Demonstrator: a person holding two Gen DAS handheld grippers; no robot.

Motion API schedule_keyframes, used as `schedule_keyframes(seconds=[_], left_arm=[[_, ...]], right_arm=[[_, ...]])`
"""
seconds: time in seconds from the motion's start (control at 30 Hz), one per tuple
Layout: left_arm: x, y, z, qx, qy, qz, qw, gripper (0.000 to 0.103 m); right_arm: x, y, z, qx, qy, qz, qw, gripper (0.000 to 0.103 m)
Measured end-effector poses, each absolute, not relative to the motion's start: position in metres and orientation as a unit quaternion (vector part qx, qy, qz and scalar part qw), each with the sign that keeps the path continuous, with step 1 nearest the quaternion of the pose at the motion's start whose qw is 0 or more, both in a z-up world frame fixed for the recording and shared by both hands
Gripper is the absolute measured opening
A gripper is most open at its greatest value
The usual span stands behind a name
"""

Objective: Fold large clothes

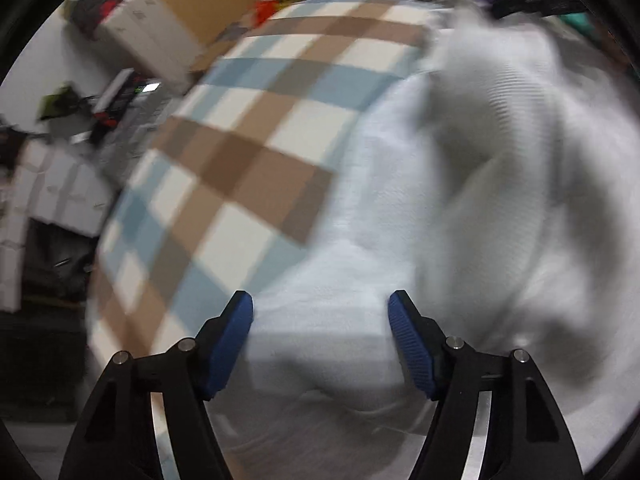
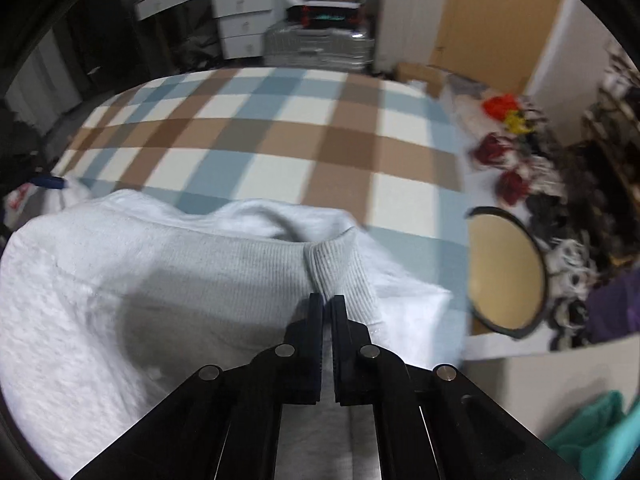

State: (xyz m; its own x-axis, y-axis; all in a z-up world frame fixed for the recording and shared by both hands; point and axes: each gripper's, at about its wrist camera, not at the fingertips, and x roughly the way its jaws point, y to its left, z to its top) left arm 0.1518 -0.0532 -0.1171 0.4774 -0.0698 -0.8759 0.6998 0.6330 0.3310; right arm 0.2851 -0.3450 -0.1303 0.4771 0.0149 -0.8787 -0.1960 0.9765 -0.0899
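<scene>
A large white sweatshirt (image 2: 120, 264) lies on a bed with a blue, brown and white checked cover (image 2: 280, 140). My right gripper (image 2: 327, 300) is shut on the sweatshirt's grey ribbed hem (image 2: 336, 264) and holds it bunched above the fabric. In the left wrist view the same white garment (image 1: 440, 200) is blurred and fills the right half. My left gripper (image 1: 320, 308) is open with blue pads (image 1: 230, 340), hovering over a folded part of the garment and holding nothing.
A round mirror (image 2: 504, 272) lies right of the bed beside a heap of dark and red items (image 2: 520, 168). White drawers (image 2: 244, 16) and a stacked crate (image 2: 320, 48) stand beyond the far edge. A teal cloth (image 2: 596, 436) sits bottom right.
</scene>
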Motion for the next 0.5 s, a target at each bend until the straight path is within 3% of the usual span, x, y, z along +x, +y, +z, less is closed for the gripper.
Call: schedule_keyframes(seconds=[0.23,0.37,0.5], left_arm=[[0.164,-0.037,-0.111,0.361,0.465,-0.08,0.804,0.067],[0.167,-0.025,-0.102,0.339,0.465,-0.047,0.817,0.067],[0.171,-0.012,-0.082,0.308,0.444,-0.057,0.84,0.067]], right_arm=[[0.284,-0.383,-0.124,-0.044,0.497,-0.028,0.866,0.003],[0.276,-0.376,-0.116,-0.08,0.481,-0.058,0.871,0.009],[0.26,-0.385,-0.095,-0.048,0.463,-0.054,0.883,0.031]])
